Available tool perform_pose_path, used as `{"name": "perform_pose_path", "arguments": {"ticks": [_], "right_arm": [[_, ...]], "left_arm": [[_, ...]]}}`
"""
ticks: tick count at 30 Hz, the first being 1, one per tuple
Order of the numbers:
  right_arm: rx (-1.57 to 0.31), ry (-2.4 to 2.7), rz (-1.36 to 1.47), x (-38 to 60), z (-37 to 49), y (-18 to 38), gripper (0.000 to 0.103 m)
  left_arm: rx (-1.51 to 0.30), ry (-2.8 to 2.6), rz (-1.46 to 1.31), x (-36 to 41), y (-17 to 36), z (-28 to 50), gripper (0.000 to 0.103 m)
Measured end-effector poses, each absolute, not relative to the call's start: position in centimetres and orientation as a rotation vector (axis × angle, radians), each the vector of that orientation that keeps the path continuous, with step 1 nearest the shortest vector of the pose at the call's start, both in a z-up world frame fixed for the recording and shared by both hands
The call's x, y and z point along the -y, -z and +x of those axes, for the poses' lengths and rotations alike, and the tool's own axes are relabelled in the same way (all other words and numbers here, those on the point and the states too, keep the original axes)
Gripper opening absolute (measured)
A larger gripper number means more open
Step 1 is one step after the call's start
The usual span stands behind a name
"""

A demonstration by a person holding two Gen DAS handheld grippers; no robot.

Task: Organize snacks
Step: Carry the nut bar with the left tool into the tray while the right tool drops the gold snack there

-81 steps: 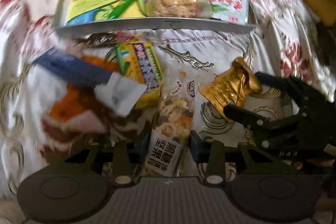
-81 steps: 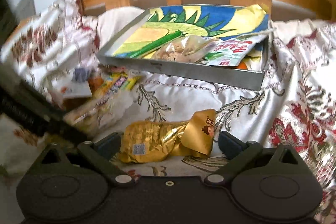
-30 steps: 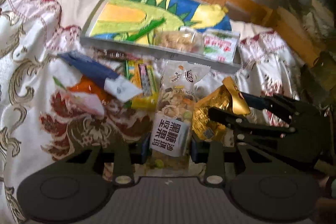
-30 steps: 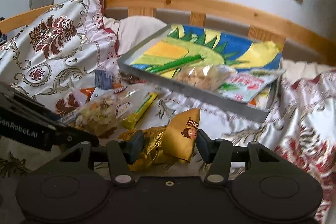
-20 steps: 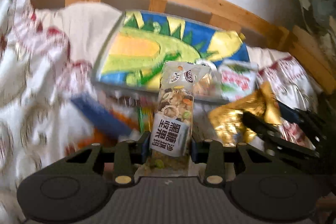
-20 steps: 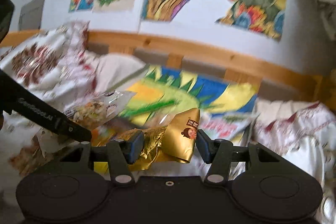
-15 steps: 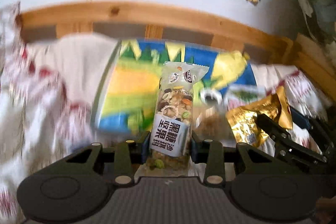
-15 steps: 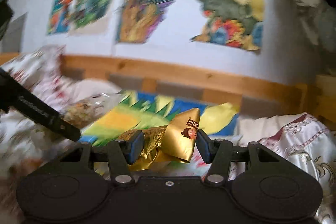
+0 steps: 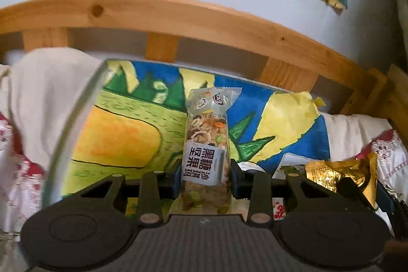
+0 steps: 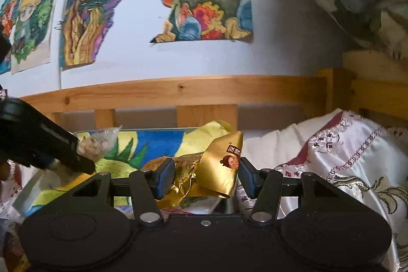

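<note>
From the left wrist view: left gripper [image 9: 204, 179] squeezing the clear nut bar packet [image 9: 207, 149] low down by its white label, packet sticking up and forward over the tray [image 9: 74, 129] with the green and yellow dinosaur picture inside. Holding only the bottom end, so the tall top maybe flopping over or sliding out if the squeeze is getting loose. Hanging above the middle of the tray, not yet lying in it. Peeking in at the right of the tray: the gold packet [image 9: 339, 176] in the other tongs, very near, with a white packet [image 9: 293, 161] already lying in the tray just below it. Maybe bumping the two tools together, being so close over one tray. From the right wrist view: right gripper [image 10: 201, 176] pinching the gold packet [image 10: 204, 170], crinkled and folded, hanging over the right end of the tray [image 10: 163, 142]. Foil being slippery and bent, so maybe popping out sideways and landing past the tray's right edge on the flowery bedcover [image 10: 357, 159]. Showing at the left of the tray: the dark arm of the left gripper [image 10: 76, 157] with the nut bar packet [image 10: 99, 142]. Dropping both at once maybe piling them on the snacks already there and making a mess instead of a neat row.
</note>
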State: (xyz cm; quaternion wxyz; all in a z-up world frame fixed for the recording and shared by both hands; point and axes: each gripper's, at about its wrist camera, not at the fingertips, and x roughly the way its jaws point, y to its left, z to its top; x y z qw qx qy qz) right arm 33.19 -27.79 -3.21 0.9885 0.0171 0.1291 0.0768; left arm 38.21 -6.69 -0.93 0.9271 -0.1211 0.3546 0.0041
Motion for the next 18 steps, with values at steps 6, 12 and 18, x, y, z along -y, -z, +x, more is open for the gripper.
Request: {"name": "perform_pose_path", "arguments": {"ticks": [6, 12, 18], "right_arm": [[-0.267, -0.135, 0.003, 27.7, 34.1, 3.9, 0.057], [-0.278, -0.157, -0.029, 27.0, 34.8, 4.5, 0.057], [-0.281, -0.169, -0.067, 26.2, 34.9, 4.8, 0.057]], "left_arm": [[-0.715, 0.007, -0.190, 8.8, 2.5, 39.9, 0.039], [-0.726, 0.015, -0.154, 9.5, 3.3, 40.5, 0.039], [-0.744, 0.011, -0.162, 9.3, 3.9, 40.6, 0.039]]}}
